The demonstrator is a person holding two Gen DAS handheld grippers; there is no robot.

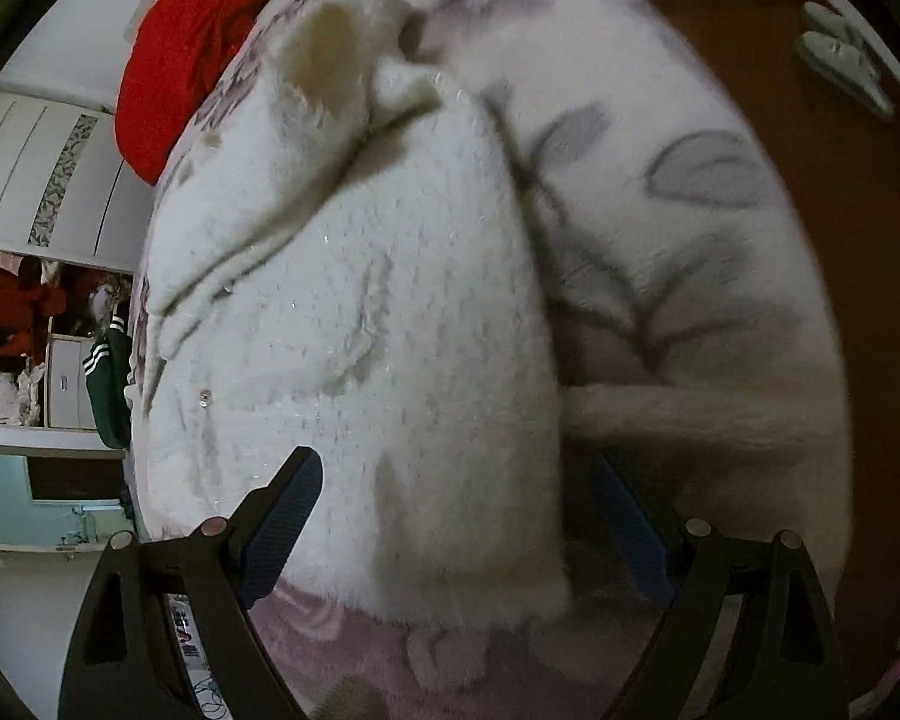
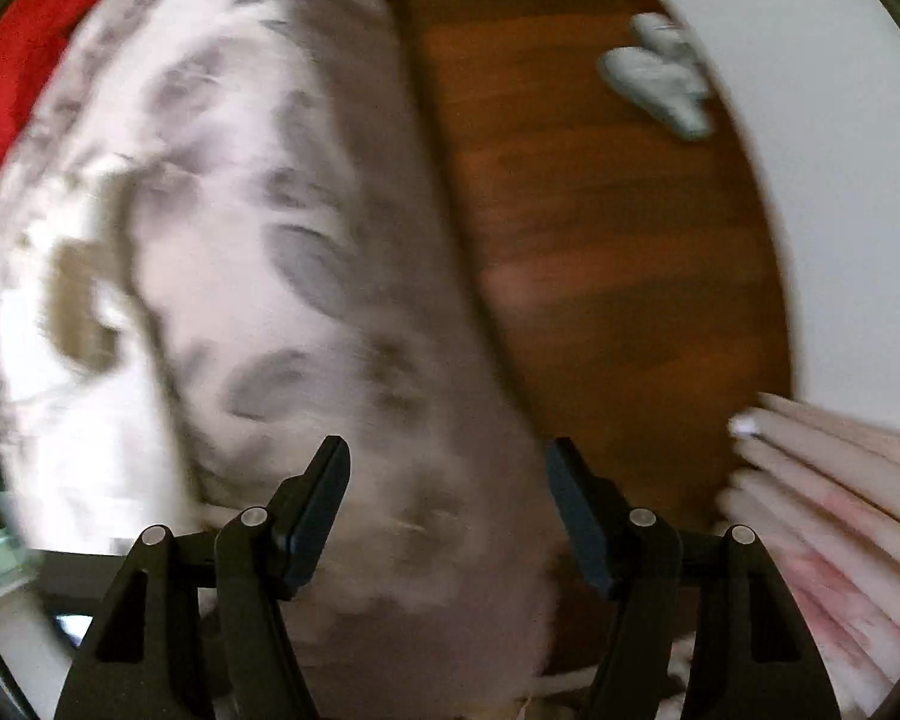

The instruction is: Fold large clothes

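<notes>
Across the floral bedspread (image 1: pixel 690 276) lay a fluffy white garment (image 1: pixel 360 312); both the left gripper (image 1: pixel 456 516) and right gripper (image 2: pixel 447 504) hung wide open and empty, best re-gripping its near hem evenly.

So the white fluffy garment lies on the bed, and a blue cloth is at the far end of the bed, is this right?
Not quite. The cloth at the far end of the bed is red, not blue; the left wrist view shows it. The white fluffy garment does lie on the bed.

bed (image 1: pixel 720 276) — floral cover | on it: fuzzy white garment (image 1: pixel 354 312), red cloth (image 1: pixel 174 60)
</notes>
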